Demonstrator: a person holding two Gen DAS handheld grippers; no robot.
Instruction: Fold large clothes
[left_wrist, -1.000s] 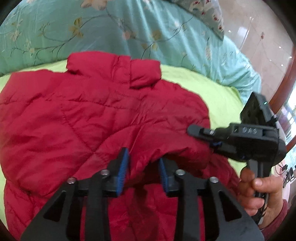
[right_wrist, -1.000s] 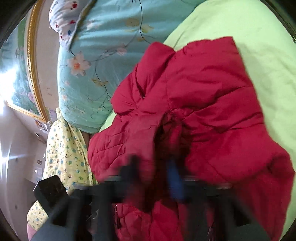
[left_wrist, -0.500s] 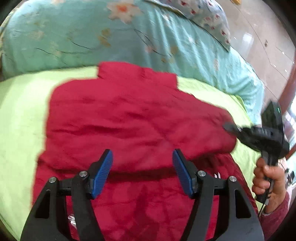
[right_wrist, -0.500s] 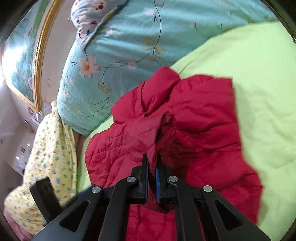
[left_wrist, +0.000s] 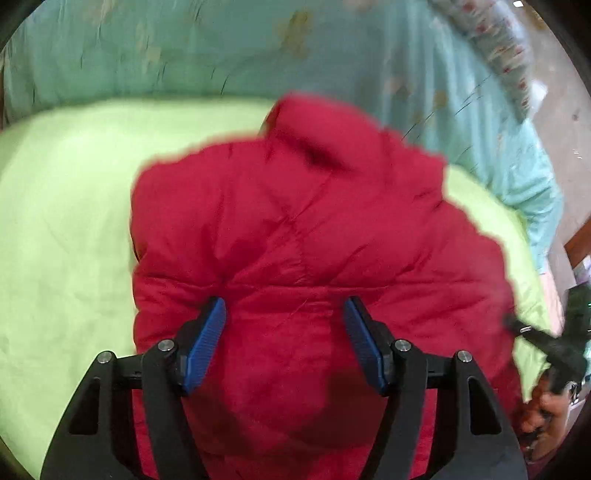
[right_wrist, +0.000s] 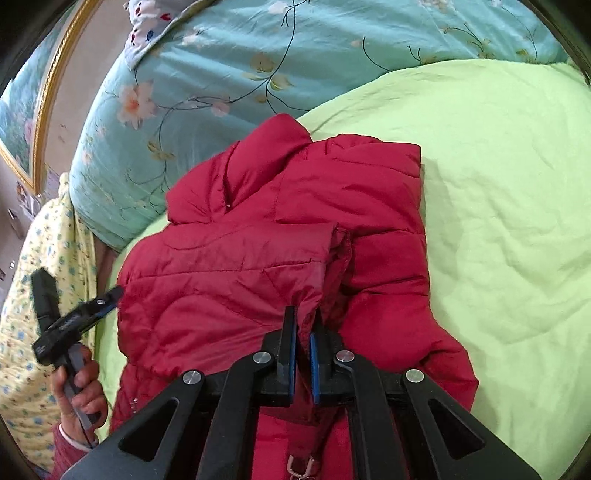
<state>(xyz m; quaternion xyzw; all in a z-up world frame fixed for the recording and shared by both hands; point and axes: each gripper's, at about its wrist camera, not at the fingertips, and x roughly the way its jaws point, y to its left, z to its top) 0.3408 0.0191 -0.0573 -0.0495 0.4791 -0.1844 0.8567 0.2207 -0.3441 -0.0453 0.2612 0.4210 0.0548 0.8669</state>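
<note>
A red quilted jacket (left_wrist: 295, 229) lies on a lime-green sheet (left_wrist: 66, 229), collar toward the far side, with parts folded over its middle. My left gripper (left_wrist: 284, 336) is open and empty, its blue pads just above the jacket's lower part. In the right wrist view the jacket (right_wrist: 236, 266) fills the centre. My right gripper (right_wrist: 303, 339) is shut on a fold of the jacket's red fabric, a folded-over sleeve end. The left gripper (right_wrist: 107, 299) shows at the left, in a hand. The right gripper (left_wrist: 532, 336) shows blurred at the left wrist view's right edge.
A turquoise floral quilt (right_wrist: 258, 48) is bunched along the far side of the bed. A yellow patterned cloth (right_wrist: 40, 266) hangs at the left. A gold picture frame (right_wrist: 48, 92) is on the wall. Green sheet (right_wrist: 498, 221) spreads to the right.
My left gripper let go of the jacket fold, opened and drew back. My right gripper closed on the sleeve fold and keeps holding it. The jacket now lies narrower.
</note>
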